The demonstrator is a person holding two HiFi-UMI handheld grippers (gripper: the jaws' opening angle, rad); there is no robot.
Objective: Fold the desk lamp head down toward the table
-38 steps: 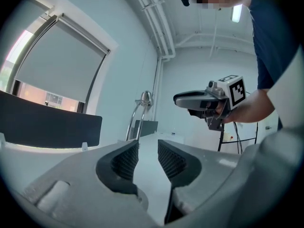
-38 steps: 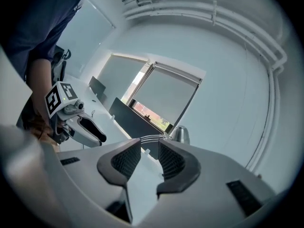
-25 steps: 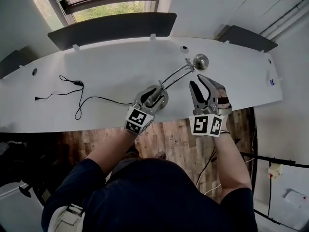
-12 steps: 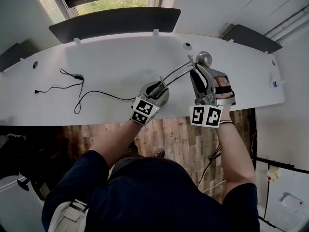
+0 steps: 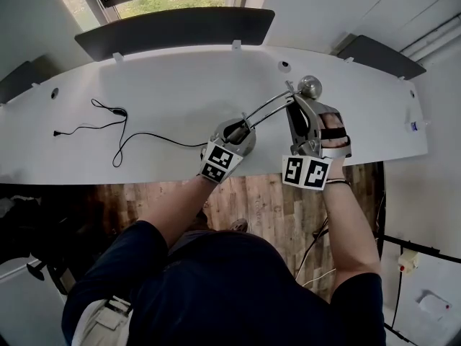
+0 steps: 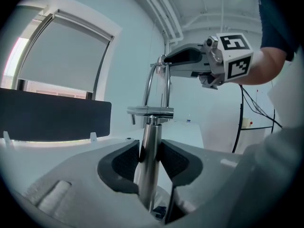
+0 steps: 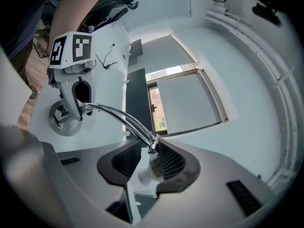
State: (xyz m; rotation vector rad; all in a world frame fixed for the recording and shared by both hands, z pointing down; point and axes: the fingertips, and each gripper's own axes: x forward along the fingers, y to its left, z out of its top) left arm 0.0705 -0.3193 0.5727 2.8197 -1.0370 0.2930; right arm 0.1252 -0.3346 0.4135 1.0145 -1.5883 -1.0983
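Note:
A chrome desk lamp stands on the white table (image 5: pixel 166 92), its round base (image 7: pixel 64 122) mostly hidden in the head view. Its twin-rod arm (image 5: pixel 266 108) slopes up to the right to the ball-shaped head (image 5: pixel 310 86). My left gripper (image 5: pixel 236 130) is down at the base. Its jaws are closing and both pads touch the upright stem (image 6: pixel 149 146). My right gripper (image 5: pixel 297 103) straddles the top of the arm beside the head. Its jaws are closing too, with the lamp head (image 7: pixel 152 170) between the pads, against the right one and a sliver off the left.
A black cable (image 5: pixel 144 146) runs left from the lamp across the table to a plug. Dark partition panels (image 5: pixel 176 31) line the far edge under a window. The table's near edge drops to a wooden floor (image 5: pixel 252 200).
My right gripper moved up and left from beside the arm onto the lamp head, and its jaws narrowed around it. My left gripper settled a little lower on the stem.

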